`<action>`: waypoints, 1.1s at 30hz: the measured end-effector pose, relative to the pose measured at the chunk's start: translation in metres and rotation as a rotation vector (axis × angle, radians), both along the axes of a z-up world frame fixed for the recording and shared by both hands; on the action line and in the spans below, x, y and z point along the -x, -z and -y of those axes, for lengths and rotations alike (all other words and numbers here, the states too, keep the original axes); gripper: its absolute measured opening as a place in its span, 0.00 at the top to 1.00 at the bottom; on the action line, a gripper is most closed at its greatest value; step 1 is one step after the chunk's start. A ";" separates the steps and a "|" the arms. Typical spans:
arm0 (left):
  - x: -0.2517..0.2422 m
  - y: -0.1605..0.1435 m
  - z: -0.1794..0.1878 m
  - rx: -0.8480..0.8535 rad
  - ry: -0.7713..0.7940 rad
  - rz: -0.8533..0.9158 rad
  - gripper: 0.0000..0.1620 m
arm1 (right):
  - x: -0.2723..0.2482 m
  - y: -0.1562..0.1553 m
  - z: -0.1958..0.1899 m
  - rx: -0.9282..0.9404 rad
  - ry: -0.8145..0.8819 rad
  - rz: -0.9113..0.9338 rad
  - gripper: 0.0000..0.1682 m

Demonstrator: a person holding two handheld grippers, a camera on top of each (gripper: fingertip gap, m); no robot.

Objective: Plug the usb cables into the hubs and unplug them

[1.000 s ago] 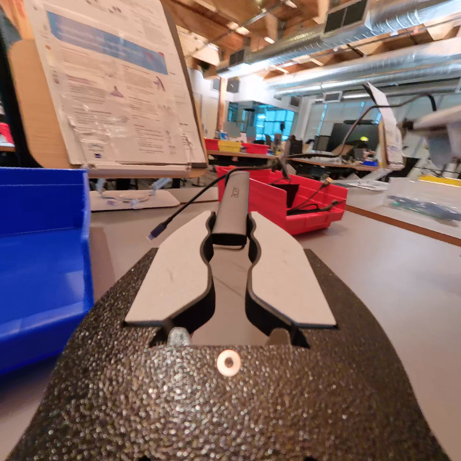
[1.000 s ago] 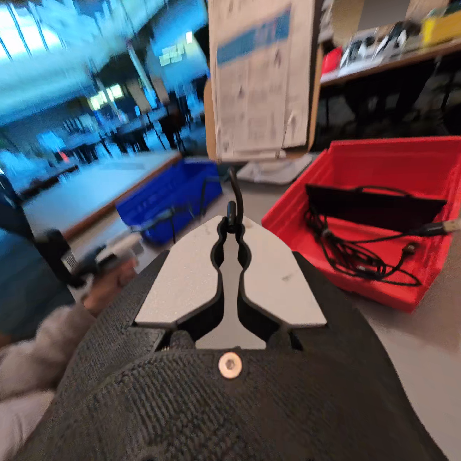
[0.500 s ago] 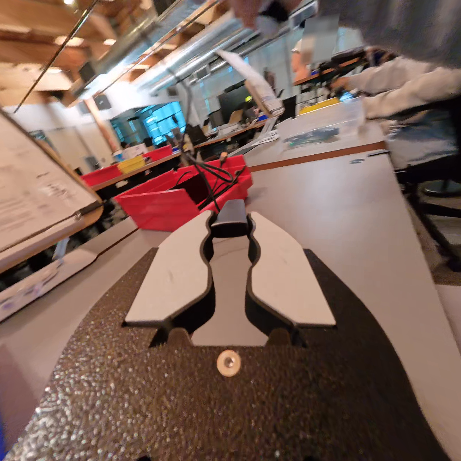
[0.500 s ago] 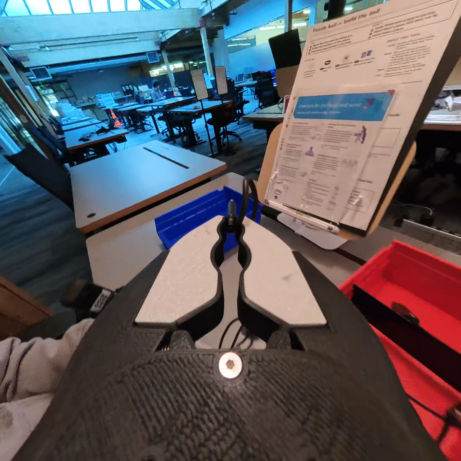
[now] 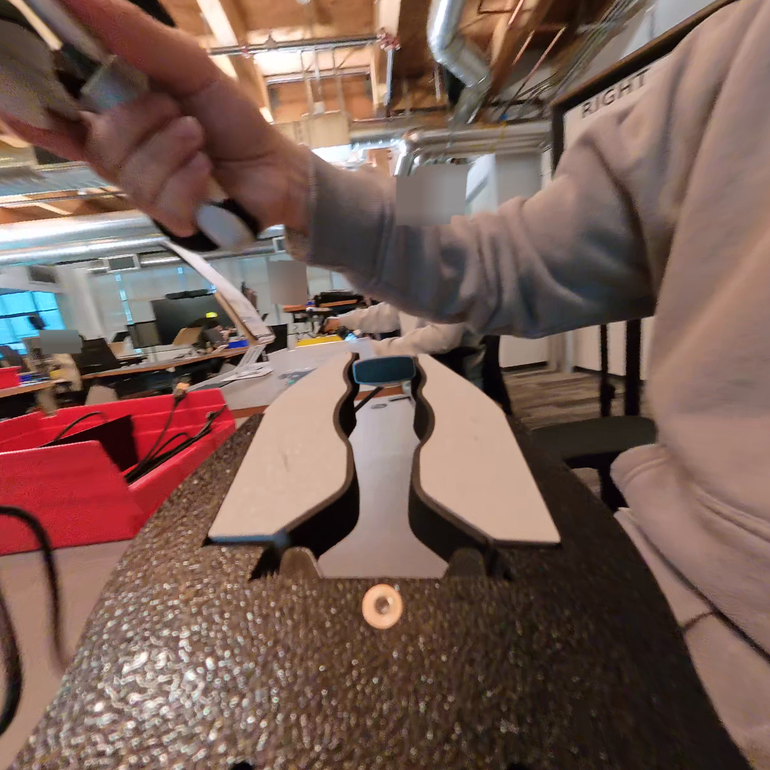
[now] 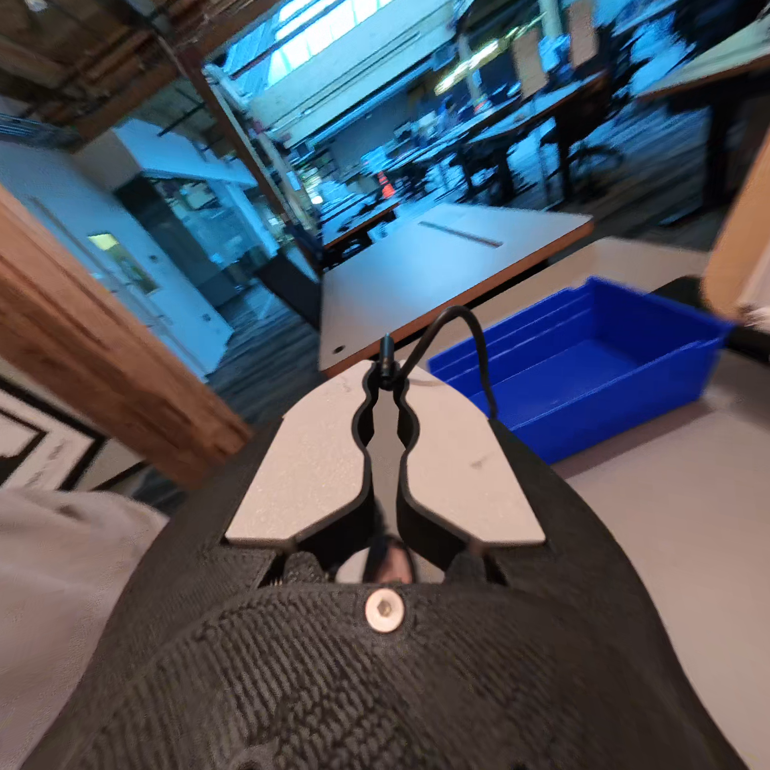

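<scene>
Left gripper clamped on hub, frame centre | right gripper pinching usb cable plug | hub rigid, light; cable limp: grasp at plug.

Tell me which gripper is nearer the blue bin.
Right. The right gripper, shut on the black USB cable, is raised just short of the blue bin. The left gripper clamps the hub facing elsewhere; its view shows only the red bin.
</scene>
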State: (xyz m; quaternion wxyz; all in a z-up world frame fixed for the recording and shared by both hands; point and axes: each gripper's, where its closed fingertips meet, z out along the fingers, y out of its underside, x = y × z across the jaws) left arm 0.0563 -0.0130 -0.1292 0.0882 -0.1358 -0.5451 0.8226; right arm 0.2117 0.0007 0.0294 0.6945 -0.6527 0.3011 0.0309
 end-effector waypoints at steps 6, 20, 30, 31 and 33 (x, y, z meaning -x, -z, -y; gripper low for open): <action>-0.005 -0.002 -0.006 0.021 -0.040 -0.008 0.86 | -0.058 -0.036 0.073 0.032 0.305 0.138 0.96; -0.005 0.002 -0.003 -0.017 -0.024 -0.027 0.86 | -0.050 -0.213 0.179 0.017 0.457 0.359 0.96; -0.003 0.001 -0.003 -0.014 0.008 -0.038 0.86 | -0.096 -0.140 0.235 0.295 0.601 0.231 0.96; -0.003 0.001 -0.003 -0.014 0.008 -0.037 0.86 | -0.100 -0.120 0.238 0.300 0.599 0.196 0.96; -0.003 0.001 -0.004 -0.009 0.008 -0.040 0.86 | -0.107 -0.082 0.245 0.330 0.617 0.151 0.96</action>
